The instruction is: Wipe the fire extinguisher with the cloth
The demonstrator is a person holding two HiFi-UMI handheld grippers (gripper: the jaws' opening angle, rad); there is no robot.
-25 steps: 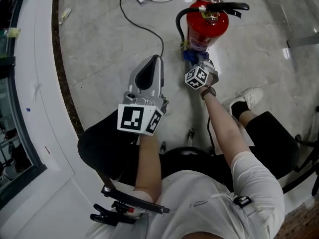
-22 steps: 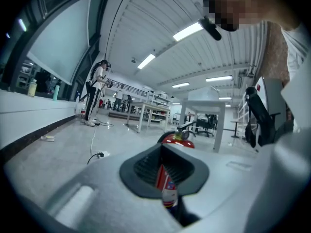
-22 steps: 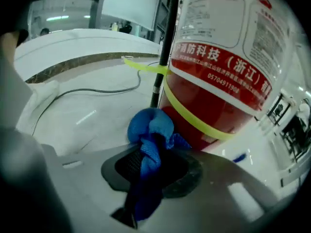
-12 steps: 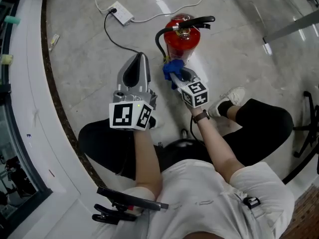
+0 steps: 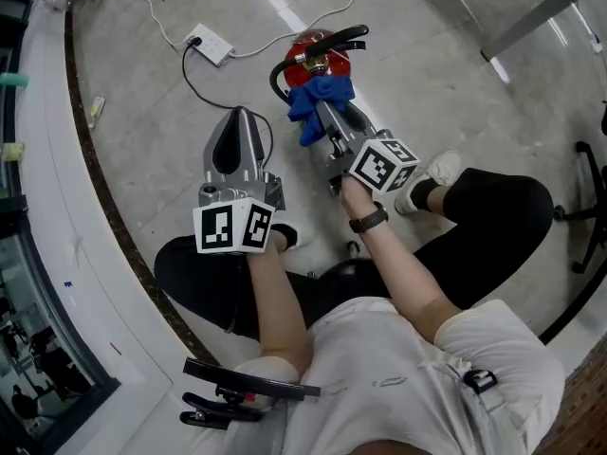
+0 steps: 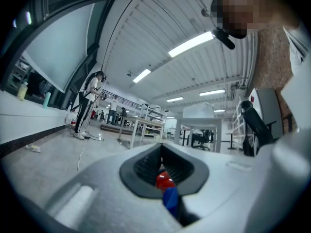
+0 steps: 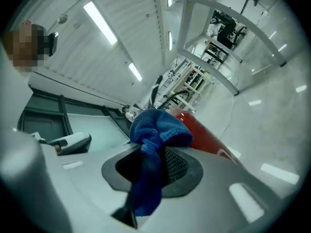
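Your right gripper (image 5: pixel 328 112) grips the blue cloth (image 5: pixel 311 100) at the red fire extinguisher (image 5: pixel 303 45) — left gripper (image 5: pixel 237 121) clenched, empty.

Glossy grey floor (image 5: pixel 161 112), white power strip (image 5: pixel 211 44), ceiling strip lights (image 6: pixel 192 42)

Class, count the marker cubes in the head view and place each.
2. One cube on the left tool; the other cube on the right tool, which grips the blue cloth by the fire extinguisher.
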